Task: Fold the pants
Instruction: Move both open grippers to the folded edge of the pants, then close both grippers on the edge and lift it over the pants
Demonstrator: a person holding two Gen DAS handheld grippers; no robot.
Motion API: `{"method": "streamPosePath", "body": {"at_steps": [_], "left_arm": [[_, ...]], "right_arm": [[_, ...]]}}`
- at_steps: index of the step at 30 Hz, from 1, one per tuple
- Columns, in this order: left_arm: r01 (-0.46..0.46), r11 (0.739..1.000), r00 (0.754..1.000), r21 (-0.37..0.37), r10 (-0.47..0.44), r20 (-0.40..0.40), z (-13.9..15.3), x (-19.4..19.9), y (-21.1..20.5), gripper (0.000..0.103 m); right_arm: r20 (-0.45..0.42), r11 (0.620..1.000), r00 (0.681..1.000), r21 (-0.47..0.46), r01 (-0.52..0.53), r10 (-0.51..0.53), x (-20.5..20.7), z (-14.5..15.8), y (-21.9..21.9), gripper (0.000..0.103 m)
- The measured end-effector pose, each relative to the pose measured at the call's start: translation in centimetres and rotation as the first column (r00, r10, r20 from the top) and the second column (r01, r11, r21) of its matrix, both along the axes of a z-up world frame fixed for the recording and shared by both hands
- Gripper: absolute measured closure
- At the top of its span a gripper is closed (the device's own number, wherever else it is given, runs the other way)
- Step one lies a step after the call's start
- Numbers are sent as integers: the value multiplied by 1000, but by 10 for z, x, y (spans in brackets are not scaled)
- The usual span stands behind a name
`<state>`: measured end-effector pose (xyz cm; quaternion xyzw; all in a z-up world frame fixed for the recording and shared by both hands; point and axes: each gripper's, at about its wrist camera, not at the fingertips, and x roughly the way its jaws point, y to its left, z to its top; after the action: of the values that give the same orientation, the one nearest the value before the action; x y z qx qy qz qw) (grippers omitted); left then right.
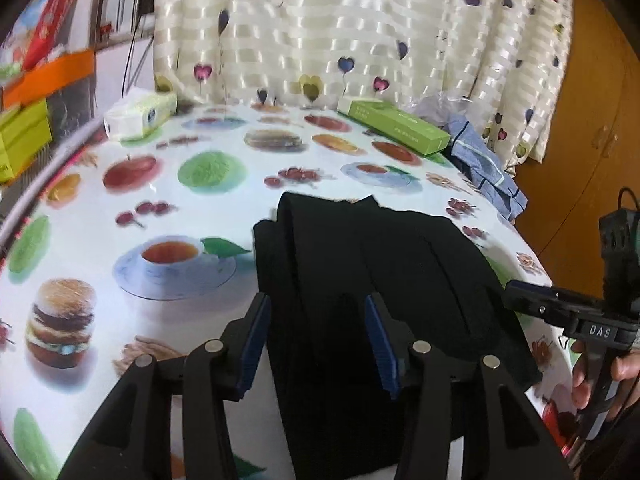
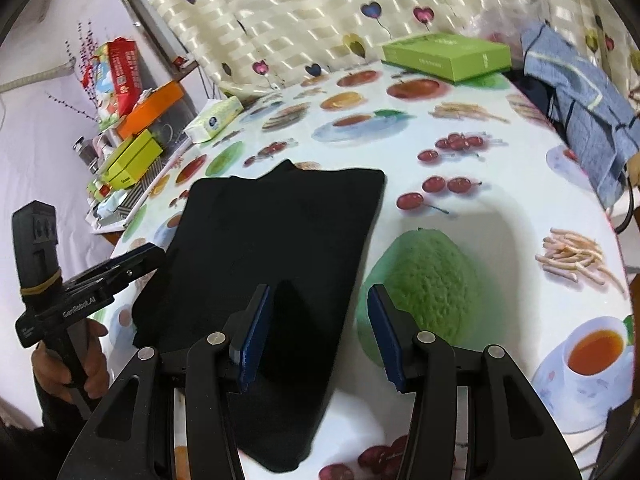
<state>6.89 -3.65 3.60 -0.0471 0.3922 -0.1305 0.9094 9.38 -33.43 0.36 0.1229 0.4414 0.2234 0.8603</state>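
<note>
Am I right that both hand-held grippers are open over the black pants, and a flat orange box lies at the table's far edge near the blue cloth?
Nearly: the box is green, not orange, as the right wrist view shows. Everything else stands.

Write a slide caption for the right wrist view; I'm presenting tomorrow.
Open right hand-held gripper above the near edge of folded black fabric pants on a food-print tablecloth.

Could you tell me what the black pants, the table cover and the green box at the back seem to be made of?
The pants look like soft matte woven or knit fabric: they drape in folds with no shine. The table cover seems to be glossy plastic or oilcloth, printed with food pictures and showing glare. The green box looks like printed cardboard, with crisp flat edges.
</note>
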Motion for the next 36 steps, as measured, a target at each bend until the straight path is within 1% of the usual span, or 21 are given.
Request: {"method": "streamPosePath", "body": {"at_steps": [2,6,8,9,12,14,16,17,18,19,20,21,22,24,30,36], "left_arm": [[-10,1000,999,-25,9,-36,-8,7,4,51],[-25,994,996,-104,16,-85,-20,13,15,42],[-31,991,994,-131,17,-109,-23,16,19,38],[-34,990,993,-138,18,-117,-23,16,20,36],[-34,989,991,-147,14,-133,-27,19,20,32],[-13,989,991,-148,-7,-135,-27,23,17,32],[11,986,990,-167,-34,-137,-27,26,15,32],[31,985,989,-168,-54,-137,-27,28,11,32],[42,985,988,-165,-65,-137,-27,29,8,32],[46,986,988,-160,-69,-136,-27,29,7,33],[53,986,988,-159,-75,-136,-26,29,5,41],[60,984,986,-170,-84,-141,-27,29,4,48],[57,982,986,-181,-84,-143,-27,29,6,51],[56,979,988,-194,-83,-134,-25,27,8,61],[52,982,993,-183,-71,-96,-13,18,12,73],[47,989,996,-137,-57,-71,1,23,17,76]], "right_arm": [[-29,1000,1000,12,5,-5,5,-6,-1,53],[-39,999,999,37,-4,5,8,-9,1,53],[-45,998,999,51,-26,29,10,-9,6,53],[-50,997,998,66,-43,46,11,-10,9,53],[-54,997,997,67,-45,49,15,-10,14,53],[-60,996,997,76,-46,51,17,-11,15,53],[-60,996,997,75,-53,58,19,-11,17,53],[-59,996,997,70,-53,57,19,-11,18,62],[-57,996,997,67,-51,55,19,-10,19,73],[-53,997,997,67,-46,50,19,-9,18,77],[-49,996,998,75,-42,45,18,-9,16,83],[-49,995,998,87,-41,45,18,-9,15,85],[-48,994,998,97,-40,45,18,-8,14,85],[-33,995,998,90,-42,46,15,-5,16,86],[12,993,998,100,-65,64,10,9,24,86],[47,990,994,89,-105,102,13,23,45,86]]}}
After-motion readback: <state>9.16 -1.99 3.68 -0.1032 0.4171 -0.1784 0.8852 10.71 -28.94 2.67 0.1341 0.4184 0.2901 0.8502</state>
